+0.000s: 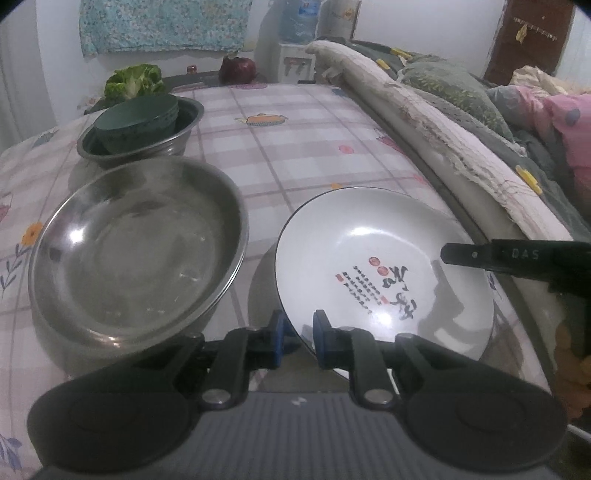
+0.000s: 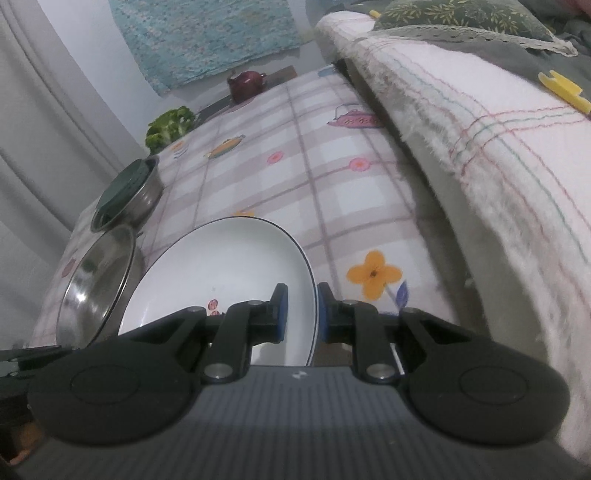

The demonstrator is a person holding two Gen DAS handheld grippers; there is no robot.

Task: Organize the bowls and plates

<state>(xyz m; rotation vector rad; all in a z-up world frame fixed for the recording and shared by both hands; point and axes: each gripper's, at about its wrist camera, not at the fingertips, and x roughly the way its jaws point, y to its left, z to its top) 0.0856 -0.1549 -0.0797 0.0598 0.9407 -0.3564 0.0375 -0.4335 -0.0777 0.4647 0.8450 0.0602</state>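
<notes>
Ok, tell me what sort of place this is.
Most likely a lived-in room at home, used for both sleeping and eating: bedding is heaped beside a table with a checked oilcloth, a water dispenser stands behind, and leafy greens sit nearby.

- A lived-in home, a single room for eating and sleeping.
- The table (image 1: pixel 303 147) wears a checked cloth printed with teapots and flowers.
- Just beside the table, bedding (image 1: pixel 461 92) lies heaped on a bed.
- Beyond the table's far end stand a water dispenser (image 1: pixel 297 40) and a patterned curtain (image 1: pixel 162 22).
- Leafy greens (image 1: pixel 133 79) sit at the table's far corner.
</notes>
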